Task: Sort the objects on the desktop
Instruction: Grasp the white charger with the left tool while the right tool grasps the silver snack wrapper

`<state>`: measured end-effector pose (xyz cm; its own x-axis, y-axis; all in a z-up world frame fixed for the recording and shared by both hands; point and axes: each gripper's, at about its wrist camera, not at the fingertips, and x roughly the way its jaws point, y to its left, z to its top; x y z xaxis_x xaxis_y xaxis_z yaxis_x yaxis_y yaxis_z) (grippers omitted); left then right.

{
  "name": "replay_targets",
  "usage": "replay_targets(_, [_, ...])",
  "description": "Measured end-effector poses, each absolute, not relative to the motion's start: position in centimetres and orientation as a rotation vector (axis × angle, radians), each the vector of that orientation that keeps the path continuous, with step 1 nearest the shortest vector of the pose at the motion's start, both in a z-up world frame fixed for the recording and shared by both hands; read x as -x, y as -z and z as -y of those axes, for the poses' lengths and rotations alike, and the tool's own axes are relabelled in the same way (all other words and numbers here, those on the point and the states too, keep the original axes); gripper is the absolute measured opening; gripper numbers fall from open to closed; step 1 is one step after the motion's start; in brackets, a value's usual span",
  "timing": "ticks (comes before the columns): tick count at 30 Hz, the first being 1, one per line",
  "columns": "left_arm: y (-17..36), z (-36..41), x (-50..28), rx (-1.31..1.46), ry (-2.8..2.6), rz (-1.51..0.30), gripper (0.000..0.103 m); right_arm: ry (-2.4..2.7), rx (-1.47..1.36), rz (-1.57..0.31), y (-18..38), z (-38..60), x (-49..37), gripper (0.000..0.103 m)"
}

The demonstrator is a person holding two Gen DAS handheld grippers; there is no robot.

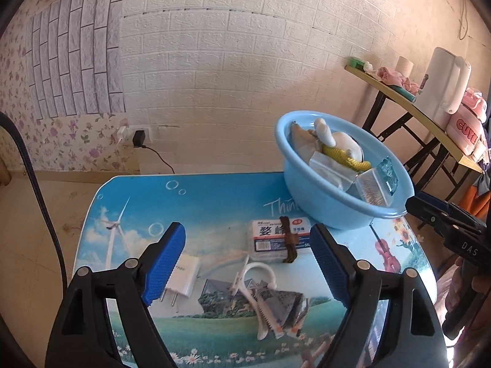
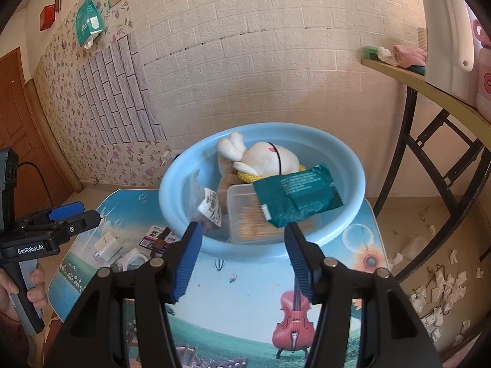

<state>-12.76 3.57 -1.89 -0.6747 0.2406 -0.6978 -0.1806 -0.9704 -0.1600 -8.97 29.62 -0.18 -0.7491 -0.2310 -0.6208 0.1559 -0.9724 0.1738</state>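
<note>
On the small picture-printed table (image 1: 214, 202) lie a white plug charger (image 1: 184, 279), a toothpick pack (image 1: 270, 239) with a brown hair tie (image 1: 290, 242) across it, a white clip (image 1: 254, 282) and a small packet (image 1: 288, 309). My left gripper (image 1: 247, 233) hovers open above them, holding nothing. The blue basin (image 2: 353, 184) stands at the table's far right with a plush rabbit (image 2: 267, 159), a clear box (image 2: 242, 214) and a green packet (image 2: 297, 196) on top. Just in front of the basin's near rim, my right gripper (image 2: 244, 233) is open and empty.
A folding table (image 2: 429, 89) at the right carries a white kettle (image 2: 442, 30) and pink items. Paper scraps (image 2: 438, 291) litter the floor beside it. A wall socket with a black adapter (image 1: 139, 138) and cable sits behind the small table. A hand (image 2: 33, 288) grips the left handle.
</note>
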Motion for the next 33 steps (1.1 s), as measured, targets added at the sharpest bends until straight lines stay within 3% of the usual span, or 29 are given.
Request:
replay_targets(12, [6.1, 1.1, 11.3, 1.257, -2.695, 0.165, 0.084, 2.644, -1.077, 0.09, 1.8, -24.0, 7.7, 0.055])
replay_targets(27, [9.6, 1.7, 13.5, 1.317, -2.617, 0.042, 0.082, 2.437, -1.251, 0.108, 5.9, -19.1, 8.3, 0.055])
replay_targets(30, [10.1, 1.2, 14.3, 1.326, -2.592, -0.004, 0.067, 2.402, -1.267, 0.104, 6.4, -18.2, 8.4, 0.056])
replay_targets(32, [10.7, 1.0, 14.7, 1.344, -2.578, -0.024, 0.04, 2.388, -1.288, 0.091, 6.8, -17.7, 8.5, 0.059])
replay_targets(33, [10.8, 1.0, 14.7, 1.339, -2.578, -0.033, 0.04, 2.382, -1.291, 0.092, 7.0, -17.5, 8.5, 0.06])
